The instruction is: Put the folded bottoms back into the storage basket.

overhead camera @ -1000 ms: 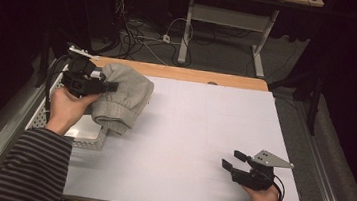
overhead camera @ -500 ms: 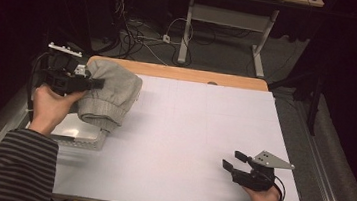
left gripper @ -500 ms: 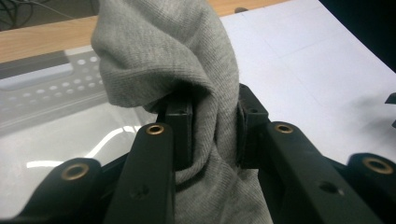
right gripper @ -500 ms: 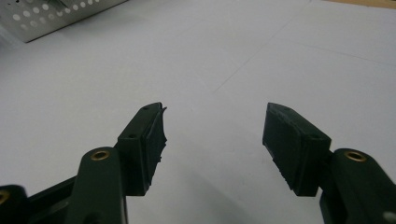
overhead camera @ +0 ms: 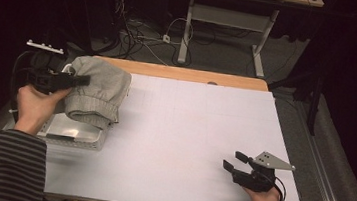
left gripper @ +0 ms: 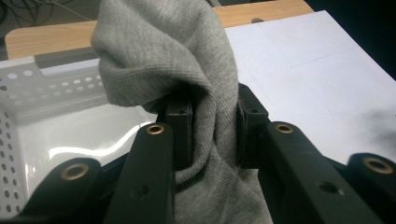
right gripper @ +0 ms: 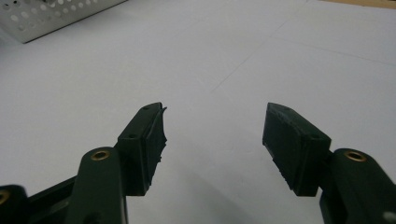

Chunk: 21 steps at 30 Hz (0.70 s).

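A grey knitted garment [overhead camera: 97,94] hangs bunched over the white perforated basket [overhead camera: 74,137] at the table's left edge. My left gripper [overhead camera: 82,79] is shut on it; in the left gripper view the cloth [left gripper: 187,60] is pinched between both pads and drapes above and below them, with the basket [left gripper: 28,93] behind it. My right gripper [overhead camera: 233,161] rests low over the white table sheet near the front right corner. Its jaws stand open with nothing between them [right gripper: 214,135].
The white sheet [overhead camera: 193,132] covers most of the table, with a strip of bare wood [overhead camera: 184,74] along the far edge. A corner of the perforated basket [right gripper: 51,14] appears far off in the right gripper view. Cables and desk legs lie on the floor beyond.
My left hand has carried the grey garment leftward and slightly up, out over the basket. The right gripper has stayed where it was.
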Motion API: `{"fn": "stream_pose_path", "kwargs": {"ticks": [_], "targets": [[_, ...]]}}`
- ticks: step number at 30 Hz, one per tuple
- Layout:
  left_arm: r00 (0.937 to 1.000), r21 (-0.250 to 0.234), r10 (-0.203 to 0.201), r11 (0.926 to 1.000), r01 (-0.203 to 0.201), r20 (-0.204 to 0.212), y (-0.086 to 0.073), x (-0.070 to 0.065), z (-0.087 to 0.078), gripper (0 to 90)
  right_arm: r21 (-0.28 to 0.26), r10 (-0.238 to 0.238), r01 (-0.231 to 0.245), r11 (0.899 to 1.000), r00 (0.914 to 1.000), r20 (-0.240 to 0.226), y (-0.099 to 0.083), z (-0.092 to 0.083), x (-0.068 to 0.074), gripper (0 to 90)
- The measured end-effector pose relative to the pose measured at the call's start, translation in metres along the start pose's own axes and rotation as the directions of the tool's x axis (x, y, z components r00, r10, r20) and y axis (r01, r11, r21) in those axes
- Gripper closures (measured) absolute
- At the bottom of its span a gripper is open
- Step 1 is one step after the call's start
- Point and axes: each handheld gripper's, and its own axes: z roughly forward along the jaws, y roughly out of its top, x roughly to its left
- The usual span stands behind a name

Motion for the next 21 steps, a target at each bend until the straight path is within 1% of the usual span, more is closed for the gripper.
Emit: {"fn": "stream_pose_path", "kwargs": {"ticks": [4, 12, 15, 21], "targets": [[0.9999, 0.004, -0.007, 1.0, 0.008, -0.014, -0.002, 0.006, -0.003, 70.4, -0.001, 0.001, -0.001, 1.0, 1.0, 0.002, 0.0, -0.001, 0.0, 39.8], [0.9984, -0.006, -0.029, 0.9996, 0.029, -0.048, -0.008, 0.018, -0.01, 70.4, 0.001, 0.001, -0.001, 1.0, 1.0, 0.004, -0.001, -0.001, 0.0, 39.8], [0.9978, -0.005, -0.037, 0.9993, 0.037, -0.055, -0.01, 0.022, -0.01, 70.4, 0.003, 0.0, 0.0, 1.0, 1.0, 0.004, -0.001, 0.0, 0.0, 39.8], [0.9959, 0.005, -0.041, 0.9991, 0.041, -0.08, -0.013, 0.027, -0.005, 70.3, 0.004, 0.001, -0.001, 1.0, 1.0, 0.003, -0.001, 0.0, 0.0, 39.8]]}}
